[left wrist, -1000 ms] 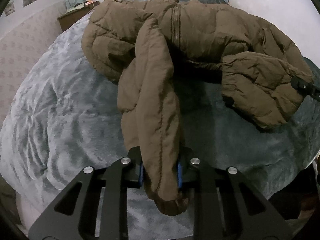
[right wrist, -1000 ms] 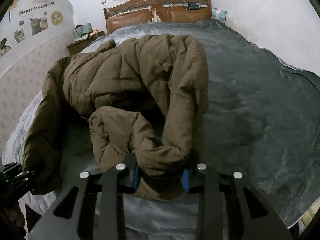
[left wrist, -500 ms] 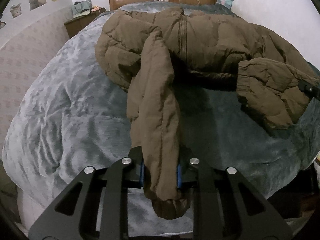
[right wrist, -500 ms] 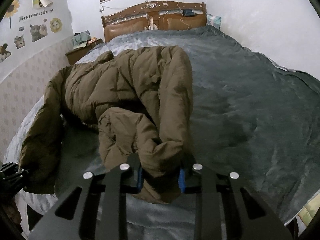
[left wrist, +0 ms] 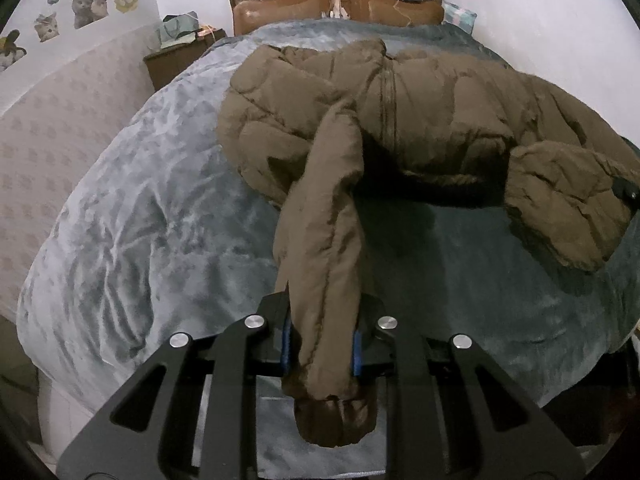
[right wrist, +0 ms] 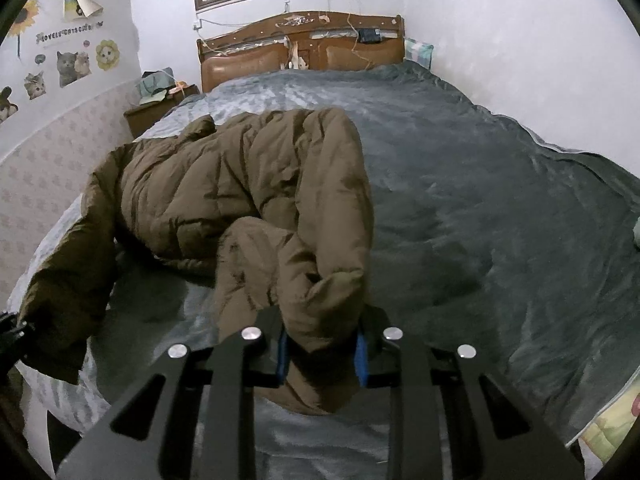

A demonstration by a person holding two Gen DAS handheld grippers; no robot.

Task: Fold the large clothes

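Note:
A brown puffer jacket lies across a grey-blanketed bed. My left gripper is shut on the end of one sleeve, whose cuff hangs down past the jaws. My right gripper is shut on the bunched end of the other sleeve; it shows at the right edge of the left wrist view. The jacket body rests on the blanket beyond both grippers, zipper up.
A wooden headboard stands at the far end. A nightstand with clutter sits left of the bed by the stickered wall. White wall runs along the right. The blanket's right half is bare. The left gripper shows at the right wrist view's left edge.
Both grippers have pulled back toward the foot of the bed and risen, drawing the sleeves and jacket along. More headboard and wall show now. Both grips are unchanged.

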